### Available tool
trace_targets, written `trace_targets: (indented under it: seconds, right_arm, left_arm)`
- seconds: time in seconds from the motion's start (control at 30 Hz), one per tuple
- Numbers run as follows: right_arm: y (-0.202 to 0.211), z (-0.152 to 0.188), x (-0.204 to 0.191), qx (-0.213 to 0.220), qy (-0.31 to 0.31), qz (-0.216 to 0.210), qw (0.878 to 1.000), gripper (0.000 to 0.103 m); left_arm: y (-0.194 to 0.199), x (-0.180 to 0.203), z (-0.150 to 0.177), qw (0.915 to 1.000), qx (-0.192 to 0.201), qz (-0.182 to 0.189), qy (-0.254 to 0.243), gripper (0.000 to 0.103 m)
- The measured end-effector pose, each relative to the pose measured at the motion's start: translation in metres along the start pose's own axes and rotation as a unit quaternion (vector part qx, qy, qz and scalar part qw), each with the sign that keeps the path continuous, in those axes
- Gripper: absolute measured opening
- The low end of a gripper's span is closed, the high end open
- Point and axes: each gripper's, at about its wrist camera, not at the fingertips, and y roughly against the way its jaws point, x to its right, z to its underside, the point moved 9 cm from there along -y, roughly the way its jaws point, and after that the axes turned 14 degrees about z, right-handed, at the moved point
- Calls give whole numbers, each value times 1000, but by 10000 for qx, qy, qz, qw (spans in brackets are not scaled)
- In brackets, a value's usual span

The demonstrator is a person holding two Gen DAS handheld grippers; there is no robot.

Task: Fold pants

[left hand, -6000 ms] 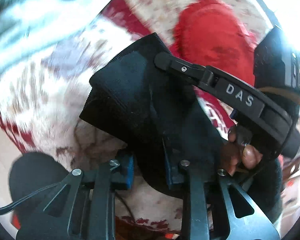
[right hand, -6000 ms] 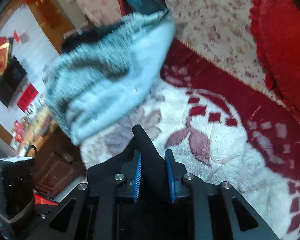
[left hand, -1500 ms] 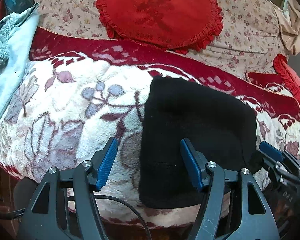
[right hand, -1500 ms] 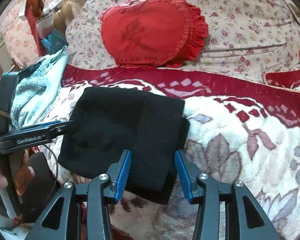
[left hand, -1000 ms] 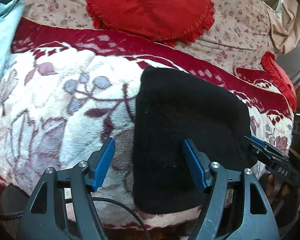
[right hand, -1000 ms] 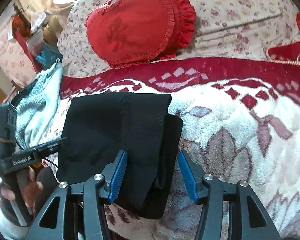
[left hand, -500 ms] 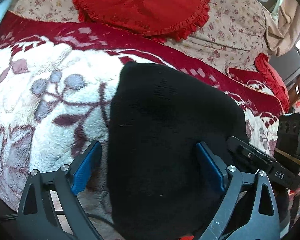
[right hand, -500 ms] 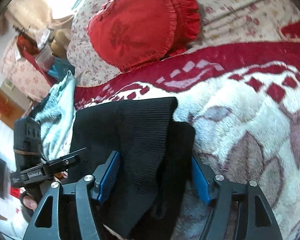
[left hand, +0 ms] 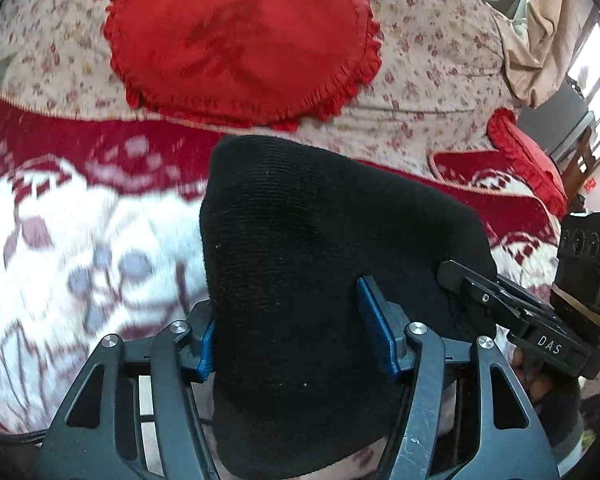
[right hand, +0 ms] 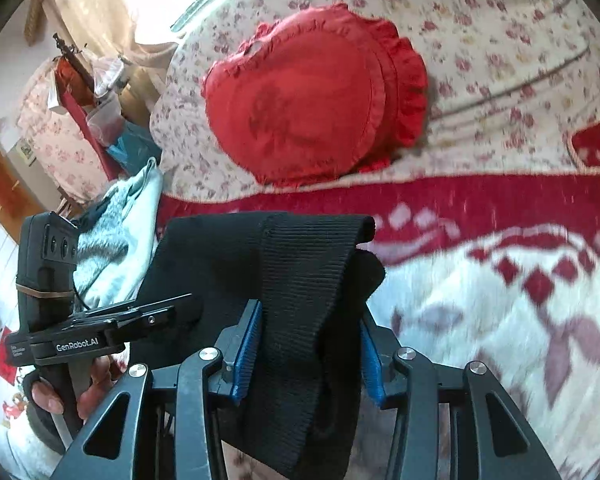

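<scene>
My left tongs [left hand: 288, 332] and right tongs [right hand: 310, 346] straddle the folded black knit pants [left hand: 320, 264], blue pads either side but spread and unclenched — placed to take each near corner. The pants lie on the plush red-and-white blanket [left hand: 80, 248], just below the red frilled heart cushion [left hand: 240, 40].

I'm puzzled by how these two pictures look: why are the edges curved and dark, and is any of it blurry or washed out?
Both views are fisheye, so the corners go black and straight lines bow. In the left wrist view the white and maroon plush blanket is smeared by motion, while the folded black knit pants look sharp. In the right wrist view the window is blown out white and the blanket is smeared too.
</scene>
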Motion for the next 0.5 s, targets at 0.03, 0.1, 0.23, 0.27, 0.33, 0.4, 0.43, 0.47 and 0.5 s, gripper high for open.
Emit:
trace_targets:
  seconds: [0.03, 0.1, 0.23, 0.27, 0.33, 0.4, 0.43, 0.47, 0.5]
  right_arm:
    - [-3, -5, 1, 13, -6, 14, 10000, 43]
    - [-13, -15, 4, -5, -31, 53, 10000, 43]
    - [-42, -23, 14, -196, -35, 182, 9996, 43]
    - [-52, -21, 18, -319, -27, 250, 9992, 44]
    - [-65, -16, 24, -462, -35, 357, 9983, 47]
    - [-67, -15, 28, -451, -130, 370, 9982, 49]
    - [-66, -15, 30, -458, -152, 369, 9982, 50]
    - [-64, -16, 30, -476, -166, 389, 9980, 50]
    - [-60, -16, 30, -495, -174, 438, 9977, 50]
  left_arm:
    - [-4, -2, -7, 10000, 9, -40, -6, 60]
    - [-11, -7, -14, 10000, -16, -90, 31, 60]
    - [-33, -27, -17, 9992, -237, -244, 189, 60]
    - [-39, -31, -16, 9989, -292, -303, 221, 61]
    - [-45, -36, -15, 9986, -291, -361, 237, 62]
    - [-45, -37, -16, 9987, -271, -392, 199, 66]
    - [-46, -37, -16, 9986, -273, -405, 191, 66]
    - [-46, -36, -17, 9986, -271, -416, 186, 67]
    - [-46, -36, -17, 9985, -271, -436, 171, 67]
